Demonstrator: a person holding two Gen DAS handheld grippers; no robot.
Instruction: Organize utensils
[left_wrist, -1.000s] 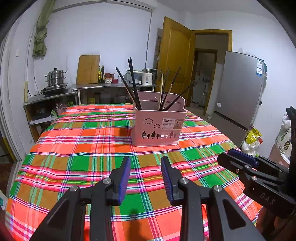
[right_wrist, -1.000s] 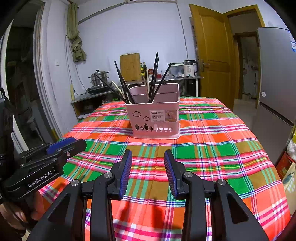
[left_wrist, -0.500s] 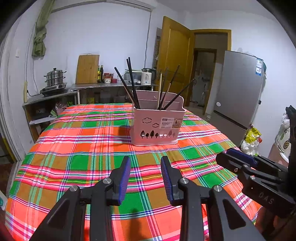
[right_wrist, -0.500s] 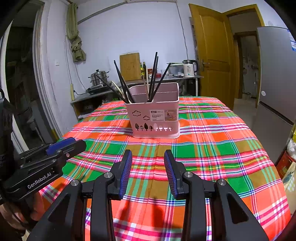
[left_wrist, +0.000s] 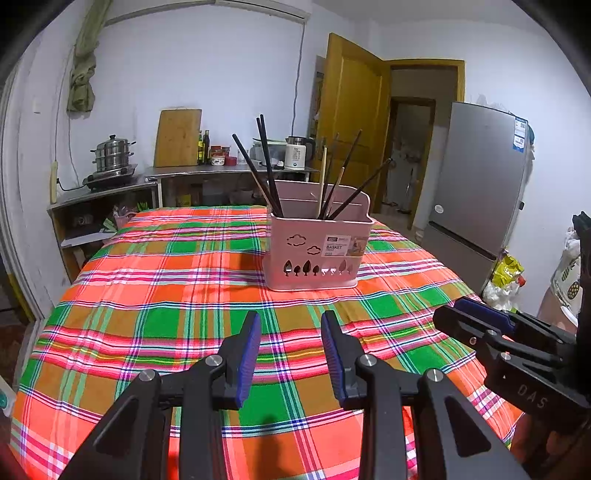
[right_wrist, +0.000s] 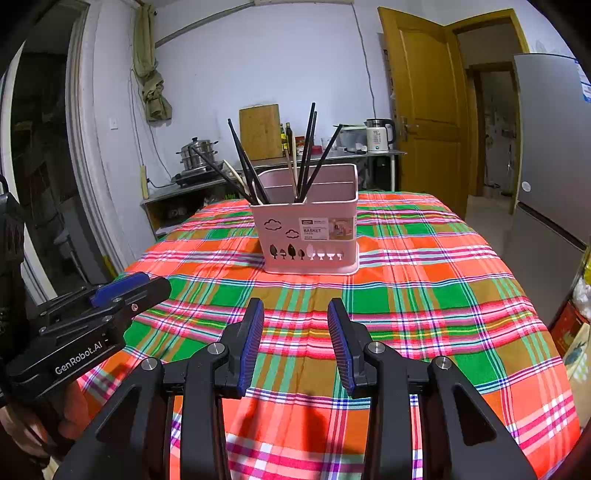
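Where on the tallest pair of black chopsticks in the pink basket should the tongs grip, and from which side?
Probably the upper shafts of the black chopsticks, coming from above the pink basket: only that part stands clear of the rim, and the pair leans close together, so the right tongs, open and empty now, could pinch both across their thin width.

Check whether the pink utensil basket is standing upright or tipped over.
Upright. The pink basket sits flat on the plaid tablecloth, open top facing up, with chopsticks leaning out of it.
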